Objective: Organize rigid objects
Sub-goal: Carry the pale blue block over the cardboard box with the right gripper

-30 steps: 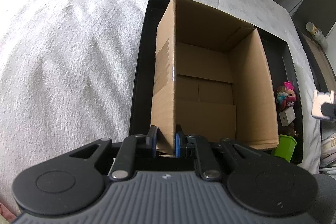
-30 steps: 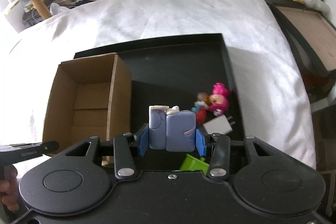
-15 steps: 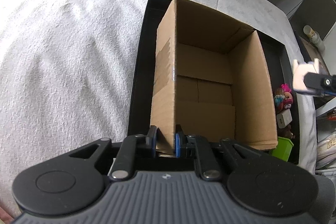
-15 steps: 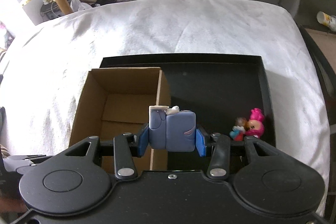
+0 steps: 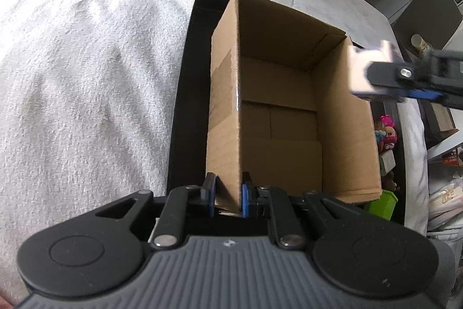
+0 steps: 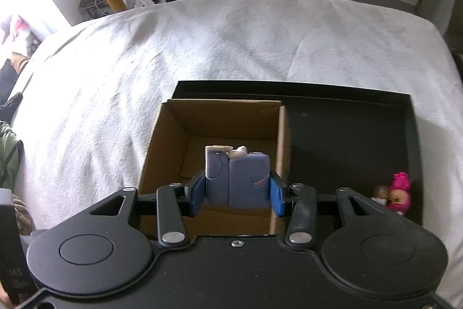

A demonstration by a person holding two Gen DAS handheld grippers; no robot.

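Hidden parts: The near wall of the cardboard box [image 6: 220,135] is covered by the right claw's black body in the right view. Only the back of the blue toy [image 6: 237,178] is shown, so what kind of toy it is cannot be told. In the left view the toy is blurred and looks pale.
Hard to see: The small things at the right end of the black tray [image 5: 185,106] are tiny and partly cut off by the box wall. A pink-haired doll [image 6: 398,193] and a green cup [image 5: 382,203] can be made out; the rest cannot be named.
Left claw [image 5: 228,199]: It is shut on the near left wall of the box. One blue pad is pressed on the outside and one on the inside.
Right claw [image 6: 237,193]: The blue toy is squeezed between its two blue pads and is held up in the air.
Toy and box: The toy is held over the open top of the box, closer to the box's right wall. It is not touching the box.
Box inside: Only folded bottom flaps are seen, with bare floor under the toy.
Edges: The box is set in the left end of the tray. The tray is laid on a white blanket [image 6: 202,48]. Bare black tray floor is seen between the box and the doll.
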